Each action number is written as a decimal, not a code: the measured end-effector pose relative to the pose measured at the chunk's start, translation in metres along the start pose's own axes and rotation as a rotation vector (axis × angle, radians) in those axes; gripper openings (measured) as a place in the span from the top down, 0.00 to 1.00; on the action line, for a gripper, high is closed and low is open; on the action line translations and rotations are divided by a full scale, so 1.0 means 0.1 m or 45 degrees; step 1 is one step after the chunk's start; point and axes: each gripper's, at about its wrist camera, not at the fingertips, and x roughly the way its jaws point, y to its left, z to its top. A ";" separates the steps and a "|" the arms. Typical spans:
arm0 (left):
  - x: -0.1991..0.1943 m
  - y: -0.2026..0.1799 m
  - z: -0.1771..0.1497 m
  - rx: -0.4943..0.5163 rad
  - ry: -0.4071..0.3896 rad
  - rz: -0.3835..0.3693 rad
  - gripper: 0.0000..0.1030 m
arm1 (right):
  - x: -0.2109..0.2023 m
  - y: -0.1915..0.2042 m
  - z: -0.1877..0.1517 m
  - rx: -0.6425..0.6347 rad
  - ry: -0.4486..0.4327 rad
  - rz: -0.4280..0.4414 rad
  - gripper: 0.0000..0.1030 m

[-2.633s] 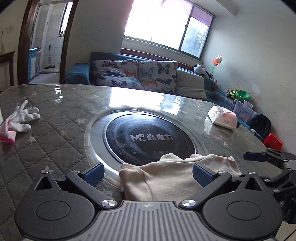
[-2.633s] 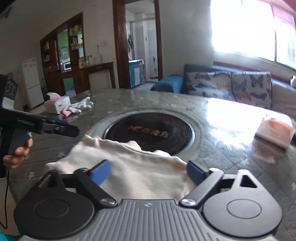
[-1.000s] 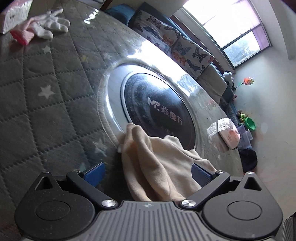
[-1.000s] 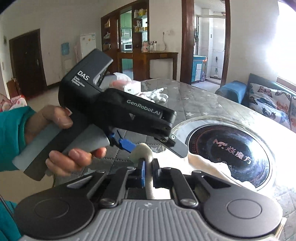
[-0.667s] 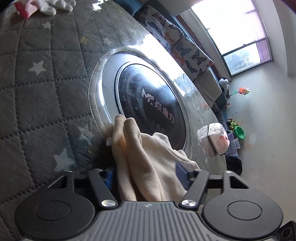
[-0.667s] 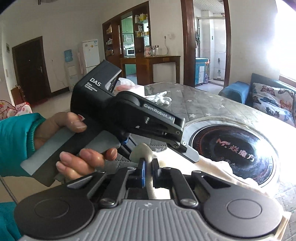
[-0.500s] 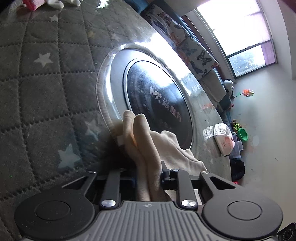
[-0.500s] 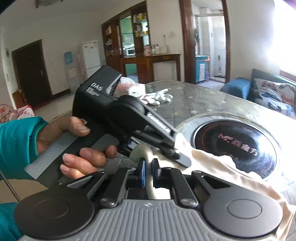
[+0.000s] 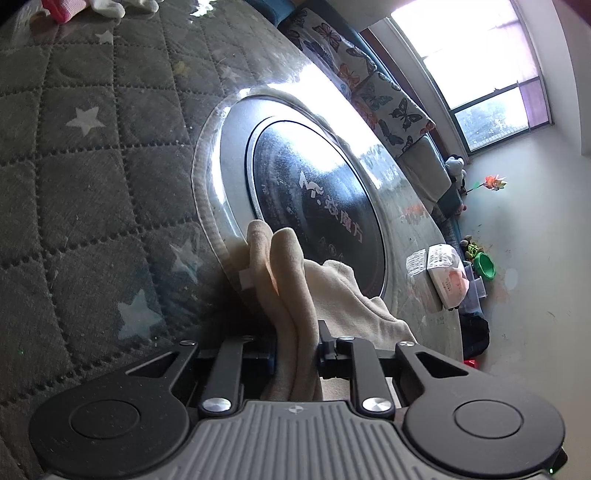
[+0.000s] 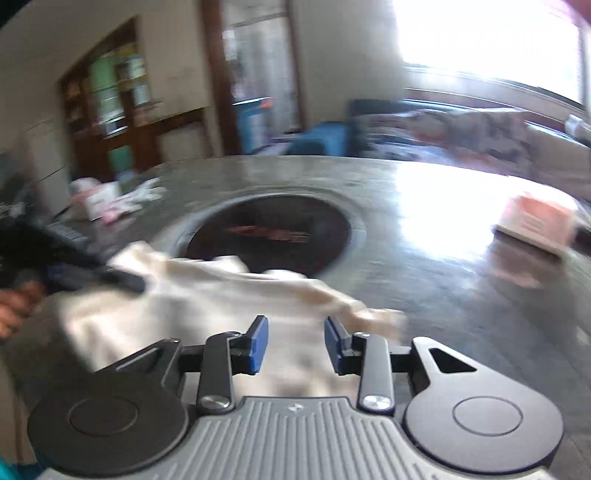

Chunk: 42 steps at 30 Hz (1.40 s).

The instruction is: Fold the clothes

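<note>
While the left tool pinches soft cream fleece garment, folds bunch

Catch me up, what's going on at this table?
A person is folding a cream garment on the quilted table with two handheld grippers. The left gripper is clamped on a bunched fold of it. The right gripper is open above the cloth, gripping nothing; its view is motion-blurred.

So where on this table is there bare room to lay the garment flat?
Bare quilted grey table cover left of the round black hotplate; glossy stretch between hotplate and tissue pack. Crowded: near edge, cream garment in left gripper; far corner, white gloves.
</note>
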 end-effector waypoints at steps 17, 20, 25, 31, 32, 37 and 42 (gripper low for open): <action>0.02 -0.20 -0.02 0.160 -0.011 0.098 0.81 | 0.22 -0.34 -0.16 0.316 -0.026 0.019 0.86; 0.01 -0.30 -0.02 0.213 -0.017 0.104 0.83 | 0.08 -0.32 -0.11 0.314 -0.064 0.022 0.87; 0.05 -0.54 0.00 0.297 -0.023 0.061 0.84 | -0.19 -0.33 0.00 0.278 -0.142 0.002 0.88; 0.30 -1.00 -0.02 0.417 0.001 0.014 0.84 | -0.49 -0.53 0.13 0.252 -0.210 -0.101 0.88; 0.36 -1.08 -0.02 0.433 0.010 0.001 0.84 | -0.53 -0.57 0.14 0.246 -0.217 -0.124 0.88; 0.68 -1.52 -0.06 0.511 0.042 -0.058 0.84 | -0.80 -0.90 0.26 0.235 -0.263 -0.266 0.88; 1.02 -1.93 -0.13 0.577 0.086 -0.096 0.84 | -0.97 -1.21 0.35 0.243 -0.290 -0.378 0.88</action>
